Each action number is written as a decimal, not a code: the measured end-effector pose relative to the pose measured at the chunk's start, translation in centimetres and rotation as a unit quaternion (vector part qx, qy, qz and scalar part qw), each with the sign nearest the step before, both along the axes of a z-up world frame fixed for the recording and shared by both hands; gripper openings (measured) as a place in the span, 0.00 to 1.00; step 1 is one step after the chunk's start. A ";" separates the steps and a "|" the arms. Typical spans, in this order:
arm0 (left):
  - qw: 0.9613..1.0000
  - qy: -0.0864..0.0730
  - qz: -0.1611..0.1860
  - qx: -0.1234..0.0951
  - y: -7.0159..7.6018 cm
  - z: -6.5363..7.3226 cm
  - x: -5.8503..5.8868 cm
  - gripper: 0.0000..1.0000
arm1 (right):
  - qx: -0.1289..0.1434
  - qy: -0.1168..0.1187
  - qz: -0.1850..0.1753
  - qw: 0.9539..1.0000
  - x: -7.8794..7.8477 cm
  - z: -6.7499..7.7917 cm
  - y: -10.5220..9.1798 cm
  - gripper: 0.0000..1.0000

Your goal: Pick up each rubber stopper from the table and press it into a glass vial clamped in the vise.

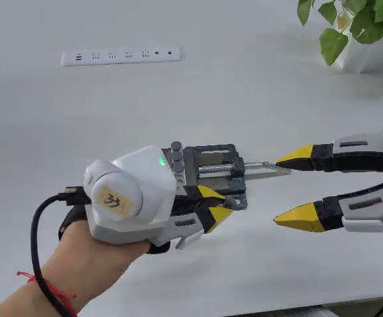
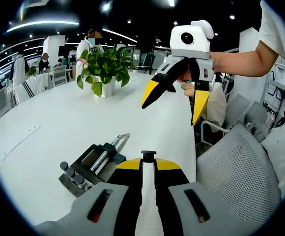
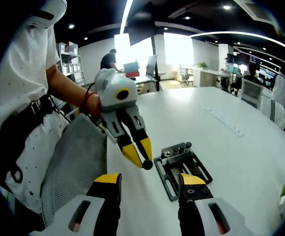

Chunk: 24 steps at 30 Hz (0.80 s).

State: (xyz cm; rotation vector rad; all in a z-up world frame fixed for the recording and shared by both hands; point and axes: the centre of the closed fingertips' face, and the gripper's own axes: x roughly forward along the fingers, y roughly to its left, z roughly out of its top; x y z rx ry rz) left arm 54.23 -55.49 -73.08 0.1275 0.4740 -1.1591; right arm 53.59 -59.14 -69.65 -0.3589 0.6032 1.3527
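The left gripper (image 1: 226, 205) is pressed together on a dark rubber stopper (image 3: 147, 164), held over the near side of the vise (image 1: 214, 158). A row of grey-topped vials (image 1: 176, 157) stands at the vise's left end. The right gripper (image 1: 278, 191) hangs just right of the vise, jaws spread wide. The table (image 1: 244, 86) lies bare beyond, out to a power strip (image 1: 121, 55) and a potted plant (image 1: 350, 26); its near edge runs close below both grippers

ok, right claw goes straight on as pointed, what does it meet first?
Probably the left claw, shut on a rubber stopper, in line between the right claw's open jaws. The vise handle lies near one jaw tip in the head view; depth unclear, so that might touch first.
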 end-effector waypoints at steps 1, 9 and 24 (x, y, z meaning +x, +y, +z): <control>1.000 -0.004 0.002 -0.010 0.1 0.7 -0.1 0.05 | -0.001 -0.001 0.012 1.000 0.0 0.4 0.5 0.41; 0.999 -0.026 0.002 -0.039 0.1 3.9 -0.8 0.05 | -0.017 0.005 0.074 0.997 -0.5 2.0 3.0 0.28; 0.997 -0.038 0.005 -0.072 0.3 6.4 -2.0 0.05 | -0.045 0.015 0.145 0.988 -1.8 2.7 5.1 0.12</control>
